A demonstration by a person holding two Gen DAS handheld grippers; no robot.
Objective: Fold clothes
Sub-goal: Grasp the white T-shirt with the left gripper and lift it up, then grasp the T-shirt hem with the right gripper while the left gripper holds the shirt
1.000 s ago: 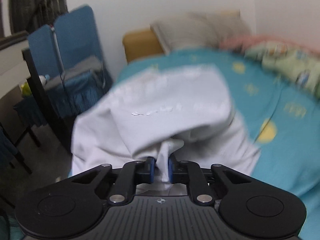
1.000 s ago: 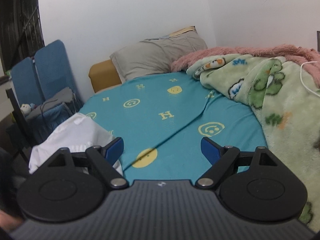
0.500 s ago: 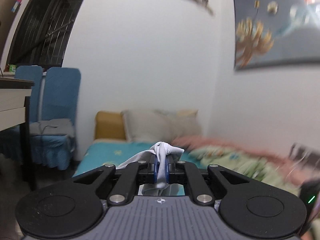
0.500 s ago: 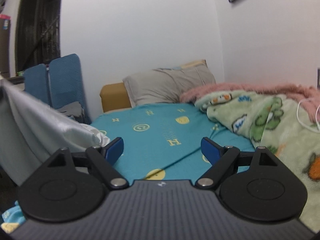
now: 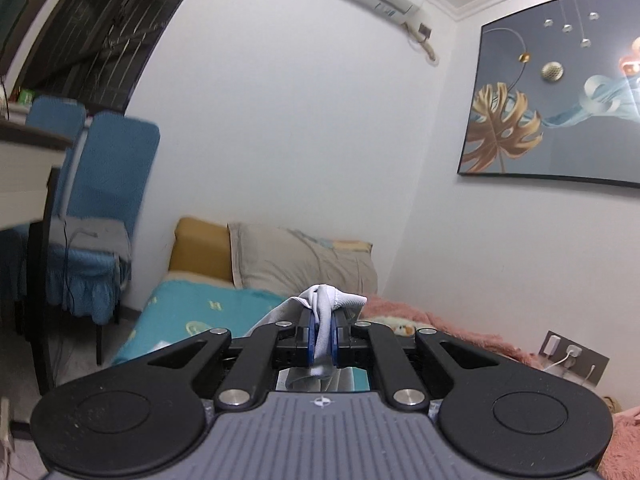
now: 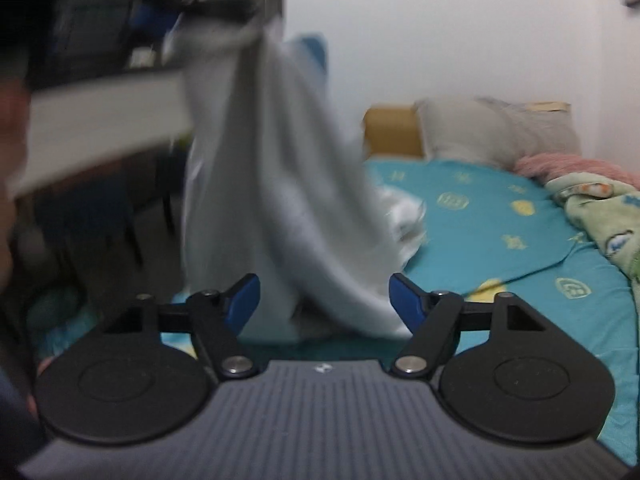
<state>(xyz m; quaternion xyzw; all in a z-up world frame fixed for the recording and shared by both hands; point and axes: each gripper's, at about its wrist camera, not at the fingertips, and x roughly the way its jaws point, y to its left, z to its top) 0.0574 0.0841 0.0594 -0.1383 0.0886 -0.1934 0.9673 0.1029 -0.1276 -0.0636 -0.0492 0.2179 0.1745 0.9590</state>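
My left gripper [image 5: 322, 330] is shut on a bunched edge of a white garment [image 5: 326, 300] and holds it raised well above the bed. In the right wrist view the white garment [image 6: 280, 184] hangs down, blurred, with its lower end on the teal bedsheet [image 6: 500, 232]. My right gripper [image 6: 324, 300] is open and empty, just in front of the hanging cloth, whose lower part shows between the blue fingertips [image 6: 402, 292].
A grey pillow [image 5: 300, 258] and a yellow cushion [image 5: 198, 250] lie at the head of the bed. A green and pink blanket [image 6: 596, 200] covers the right side. Blue chairs [image 5: 104, 184] and a desk [image 5: 28, 184] stand to the left.
My left gripper has lifted the white garment off the bed and tilted up toward the wall. My right gripper has swung left to face the hanging cloth and stays open.
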